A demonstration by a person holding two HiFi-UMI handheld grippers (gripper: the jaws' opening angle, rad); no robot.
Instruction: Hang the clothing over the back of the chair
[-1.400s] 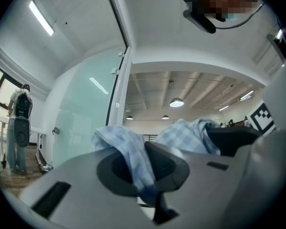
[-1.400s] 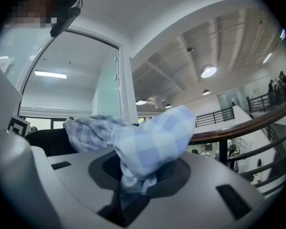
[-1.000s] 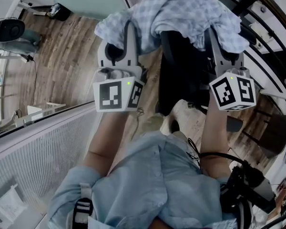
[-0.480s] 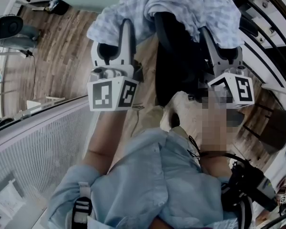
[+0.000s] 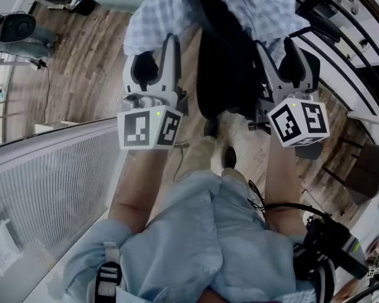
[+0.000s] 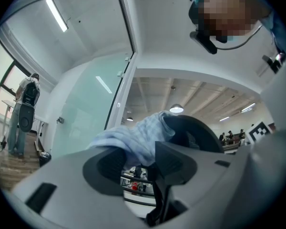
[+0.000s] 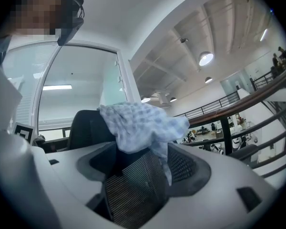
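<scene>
A pale blue checked garment (image 5: pixel 240 5) lies draped over the top of the black office chair's back (image 5: pixel 230 74). My left gripper (image 5: pixel 156 59) stands open just below the garment's left hanging edge, and its jaws have just been opening. In the left gripper view the garment (image 6: pixel 133 137) lies beyond the left gripper (image 6: pixel 140 173), free of the pads. My right gripper (image 5: pixel 281 59) is open too, after opening its jaws, beside the chair's right edge. A strip of the garment (image 7: pixel 143 123) hangs between the jaws of the right gripper (image 7: pixel 143 175), unpressed, in front of the mesh back (image 7: pixel 133 190).
A white perforated panel (image 5: pixel 50 188) runs along my left side. Wooden floor (image 5: pixel 82 62) lies beyond it, with a dark machine (image 5: pixel 12 30) at the far left. Black railings (image 5: pixel 354 49) and a dark chair (image 5: pixel 366 169) stand at the right. A person (image 6: pixel 24 113) stands far off.
Both grippers have opened and let go of the garment, then drawn back and down from the chair. The garment stays draped over the chair back.
</scene>
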